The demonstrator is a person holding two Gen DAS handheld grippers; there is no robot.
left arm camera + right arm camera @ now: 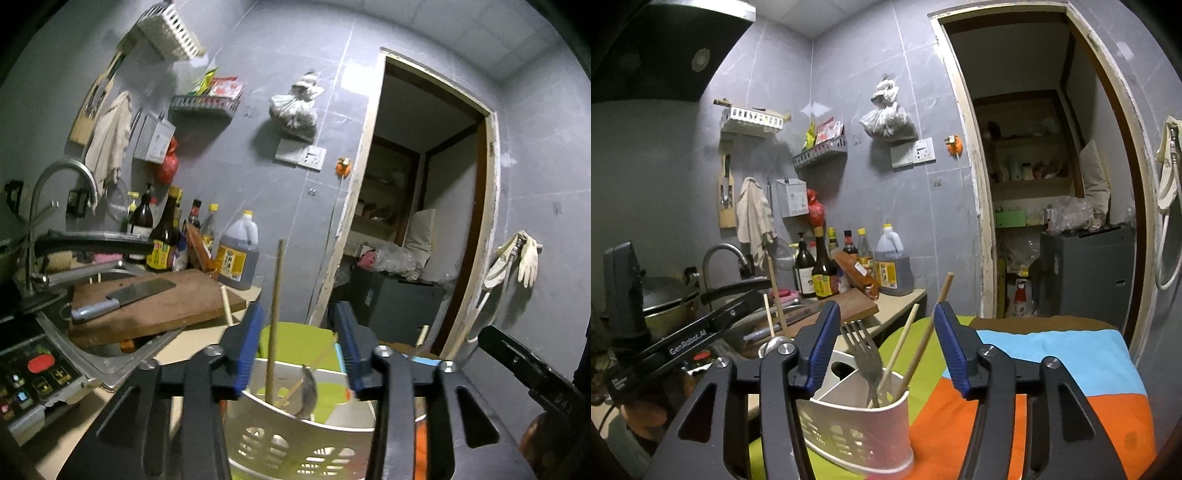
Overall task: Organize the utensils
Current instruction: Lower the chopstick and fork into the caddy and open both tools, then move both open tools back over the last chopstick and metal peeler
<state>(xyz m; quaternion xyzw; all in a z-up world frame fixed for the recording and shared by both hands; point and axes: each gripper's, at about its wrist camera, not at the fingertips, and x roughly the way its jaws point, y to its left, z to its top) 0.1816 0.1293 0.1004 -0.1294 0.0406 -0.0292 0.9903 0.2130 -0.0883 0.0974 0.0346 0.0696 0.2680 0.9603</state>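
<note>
Left wrist view first: the left gripper point(301, 347) has its fingers point(251, 347) parted with nothing pinched, hovering just over the white utensil holder point(295, 439). A chopstick point(274, 317) stands upright between them, not touching either pad, and a spoon point(308, 391) leans in the same compartment. The risk I'd guess at is a finger catching that chopstick on the way out and tipping the light holder.

Right wrist view: the right gripper point(886, 347) is also open and empty, and a fork point(864, 354) plus two chopsticks point(923, 332) stand in the holder's near compartment. The holder sits on a colourful cloth point(1052, 369), near its green edge (soft footing, so wobbly), and a nudge there could topple everything.
</note>
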